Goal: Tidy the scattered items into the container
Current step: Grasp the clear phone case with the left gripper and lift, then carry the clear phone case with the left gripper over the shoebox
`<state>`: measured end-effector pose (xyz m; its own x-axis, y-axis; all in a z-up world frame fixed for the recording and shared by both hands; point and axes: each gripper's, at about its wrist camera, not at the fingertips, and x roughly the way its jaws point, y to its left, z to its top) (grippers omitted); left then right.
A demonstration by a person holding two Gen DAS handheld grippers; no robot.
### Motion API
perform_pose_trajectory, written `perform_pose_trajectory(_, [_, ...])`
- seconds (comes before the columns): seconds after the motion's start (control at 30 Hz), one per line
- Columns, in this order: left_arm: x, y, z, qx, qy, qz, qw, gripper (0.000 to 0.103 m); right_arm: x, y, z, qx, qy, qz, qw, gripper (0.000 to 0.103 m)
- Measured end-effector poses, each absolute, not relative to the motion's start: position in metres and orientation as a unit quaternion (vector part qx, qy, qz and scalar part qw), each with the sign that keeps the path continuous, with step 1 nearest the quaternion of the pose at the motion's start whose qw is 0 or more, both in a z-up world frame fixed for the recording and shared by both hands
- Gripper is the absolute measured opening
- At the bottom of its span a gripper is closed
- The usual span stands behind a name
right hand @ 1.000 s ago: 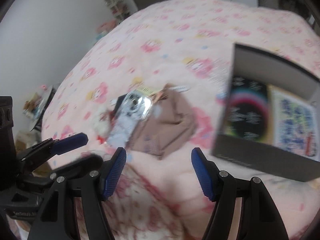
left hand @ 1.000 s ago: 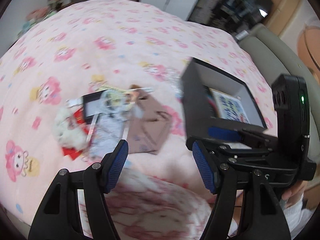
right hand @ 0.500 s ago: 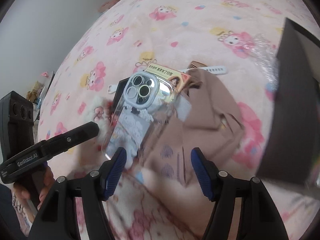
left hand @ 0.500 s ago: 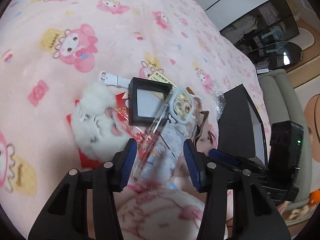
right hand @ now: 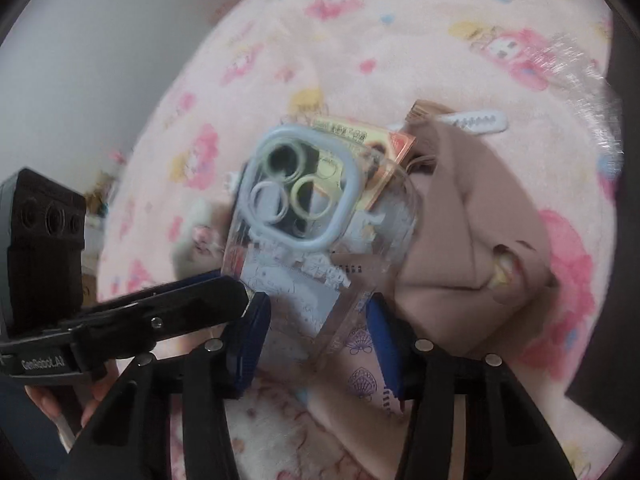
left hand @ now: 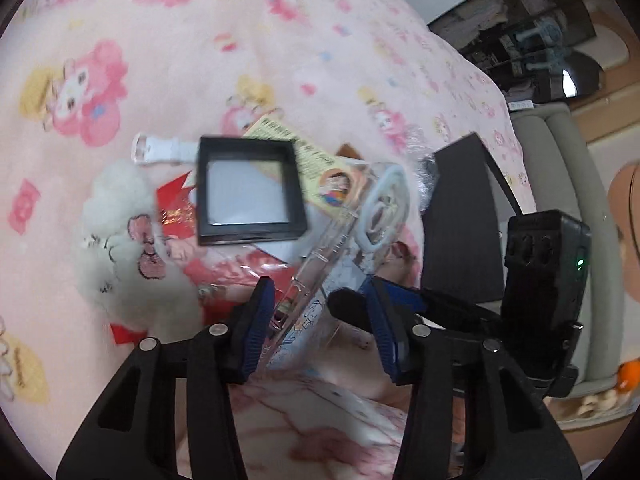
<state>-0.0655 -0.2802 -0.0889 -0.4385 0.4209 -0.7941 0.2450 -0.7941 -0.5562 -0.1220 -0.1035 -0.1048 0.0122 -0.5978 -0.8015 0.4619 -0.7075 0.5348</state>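
Note:
A clear phone case with a pale blue camera ring lies tilted on the pile of scattered items. My left gripper is closing with the case's lower end between its blue pads; a gap shows at the right pad. My right gripper is closing on the same phone case from the other side, with its pads close beside the case's lower corners. The black container stands open just right of the pile. Each gripper's finger shows in the other's view.
Around the case lie a black square frame box, a white plush, red envelopes, a white strap, a yellow card and a brown pouch. All rest on a pink blanket. A sofa stands beyond.
Both grippers have dropped toward the pile and drawn in close to the phone case. Their jaws have narrowed around its lower end, and the case now stands more tilted.

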Motion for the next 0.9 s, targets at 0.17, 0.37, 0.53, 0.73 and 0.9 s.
perform_pose_trajectory(0.17, [-0.052, -0.251, -0.053, -0.501, -0.297, 0.810, 0.069, 0.028, -0.106, -0.067, -0.066, 0.564, -0.079, -0.729, 0.380, 0.046])
perform_pose_trajectory(0.37, [-0.037, -0.190, -0.024, -0.491, -0.289, 0.809, 0.142, 0.026, -0.078, -0.010, -0.026, 0.524, -0.089, -0.769, 0.355, 0.045])
perform_pose_trajectory(0.53, [-0.032, -0.113, -0.031, -0.510, -0.266, 0.790, 0.213, 0.026, -0.047, 0.059, -0.013, 0.513, -0.085, -0.799, 0.302, 0.045])
perform_pose_trajectory(0.73, [-0.043, -0.033, -0.075, -0.560, -0.246, 0.748, 0.258, 0.025, -0.032, 0.143, -0.048, 0.553, -0.098, -0.796, 0.226, 0.045])
perform_pose_trajectory(0.9, [-0.052, -0.013, -0.102, -0.594, -0.212, 0.747, 0.210, 0.025, -0.036, 0.174, -0.080, 0.577, -0.125, -0.783, 0.197, 0.045])
